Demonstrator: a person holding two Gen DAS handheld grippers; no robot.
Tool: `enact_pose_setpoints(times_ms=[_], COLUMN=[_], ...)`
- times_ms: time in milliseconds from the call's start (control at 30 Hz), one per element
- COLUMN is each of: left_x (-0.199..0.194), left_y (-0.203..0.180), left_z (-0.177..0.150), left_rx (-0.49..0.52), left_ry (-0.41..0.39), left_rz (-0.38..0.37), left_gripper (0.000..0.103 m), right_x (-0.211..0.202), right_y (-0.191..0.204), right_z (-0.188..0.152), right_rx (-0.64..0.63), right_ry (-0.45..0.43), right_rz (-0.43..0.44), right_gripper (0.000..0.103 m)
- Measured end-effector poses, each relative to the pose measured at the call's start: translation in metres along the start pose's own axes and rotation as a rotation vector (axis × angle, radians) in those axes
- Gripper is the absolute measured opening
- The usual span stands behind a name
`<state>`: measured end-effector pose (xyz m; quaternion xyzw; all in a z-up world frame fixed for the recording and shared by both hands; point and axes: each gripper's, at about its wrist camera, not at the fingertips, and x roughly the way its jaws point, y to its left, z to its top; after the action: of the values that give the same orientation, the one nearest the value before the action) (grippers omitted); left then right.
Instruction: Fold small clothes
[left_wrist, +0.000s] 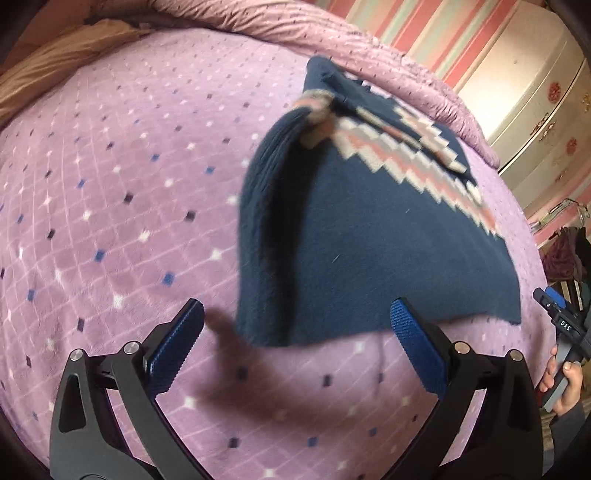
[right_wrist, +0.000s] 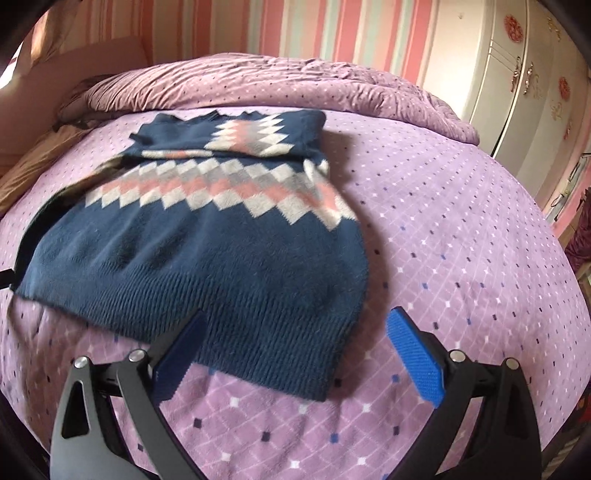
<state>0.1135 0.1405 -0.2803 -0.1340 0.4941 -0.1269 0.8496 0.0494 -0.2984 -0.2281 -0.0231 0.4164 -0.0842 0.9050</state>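
A small navy sweater with a pink, grey and white diamond band lies on the purple blanket. Its sleeves are folded in over the chest. My left gripper is open and empty, just short of the sweater's near hem corner. The same sweater shows in the right wrist view, its ribbed hem towards me. My right gripper is open and empty, its jaws wide apart over the hem's right corner. The right gripper also shows at the far right edge of the left wrist view, held in a hand.
A rumpled purple duvet lies along the far side of the bed. A tan pillow sits at the far left. A cream wardrobe stands at the right, against a striped wall.
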Motion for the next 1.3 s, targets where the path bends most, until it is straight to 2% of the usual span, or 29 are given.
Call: enact_pose_setpoints(times_ms=[67,167,200,233,300,400,433,500,633,733,833,900,967,1000,1067,1100,1200,1300], left_x=[0.008,0.020,0.021,0.022,0.026,0.028,0.028,0.027,0.027,0.028,0.028,0.027,0.026,0.025,0.024,0.024,0.023,0.024], left_y=[0.001,-0.015,-0.024,-0.030,-0.037,-0.034,-0.033,-0.032,-0.039,-0.042,-0.041,-0.040,-0.039,-0.038,-0.038,-0.037,-0.037,-0.038], left_z=[0.001,0.003,0.003,0.003,0.007,0.012,0.014,0.016,0.014,0.014,0.015,0.015,0.016,0.015,0.015,0.015,0.015,0.015], left_rx=[0.002,0.061,0.099,0.119,0.123,0.098,0.092,0.088,0.121,0.124,0.111,0.099,0.089,0.087,0.089,0.091,0.090,0.089], left_ry=[0.030,0.054,0.047,0.044,0.050,0.058,0.061,0.070,0.078,0.075,0.073,0.073,0.073,0.073,0.075,0.076,0.078,0.080], left_rz=[0.022,0.111,0.130,0.132,0.153,0.159,0.167,0.174,0.216,0.235,0.238,0.233,0.229,0.226,0.226,0.225,0.224,0.225], left_gripper=[0.100,0.099,0.089,0.073,0.065,0.024,0.020,0.018,0.017,0.017,0.017,0.017,0.018,0.018,0.018,0.019,0.019,0.020], right_x=[0.003,0.003,0.001,0.001,0.001,0.000,0.000,0.003,0.011,0.021,0.031,0.036,0.048,0.054,0.056,0.057,0.058,0.063], right_y=[0.003,0.004,0.003,0.001,-0.002,-0.013,-0.019,-0.032,-0.062,-0.065,-0.057,-0.044,-0.027,-0.018,-0.009,-0.008,-0.017,-0.030], right_z=[-0.005,-0.006,-0.006,-0.005,-0.004,-0.004,-0.004,-0.007,-0.020,-0.029,-0.033,-0.034,-0.037,-0.038,-0.039,-0.039,-0.038,-0.036], right_rx=[-0.011,0.002,0.014,0.021,0.035,0.047,0.054,0.082,0.221,0.252,0.289,0.274,0.253,0.240,0.225,0.238,0.337,0.430], right_ry=[0.016,0.015,0.009,0.007,0.006,0.006,0.008,0.035,0.089,0.126,0.152,0.165,0.214,0.237,0.227,0.225,0.240,0.289], right_rz=[-0.004,-0.002,0.002,0.002,0.000,-0.010,-0.030,-0.043,0.032,0.044,0.121,0.146,0.174,0.179,0.135,0.125,0.123,0.158], right_gripper=[0.098,0.098,0.098,0.098,0.098,0.098,0.098,0.098,0.098,0.098,0.098,0.095,0.081,0.079,0.078,0.077,0.065,0.062])
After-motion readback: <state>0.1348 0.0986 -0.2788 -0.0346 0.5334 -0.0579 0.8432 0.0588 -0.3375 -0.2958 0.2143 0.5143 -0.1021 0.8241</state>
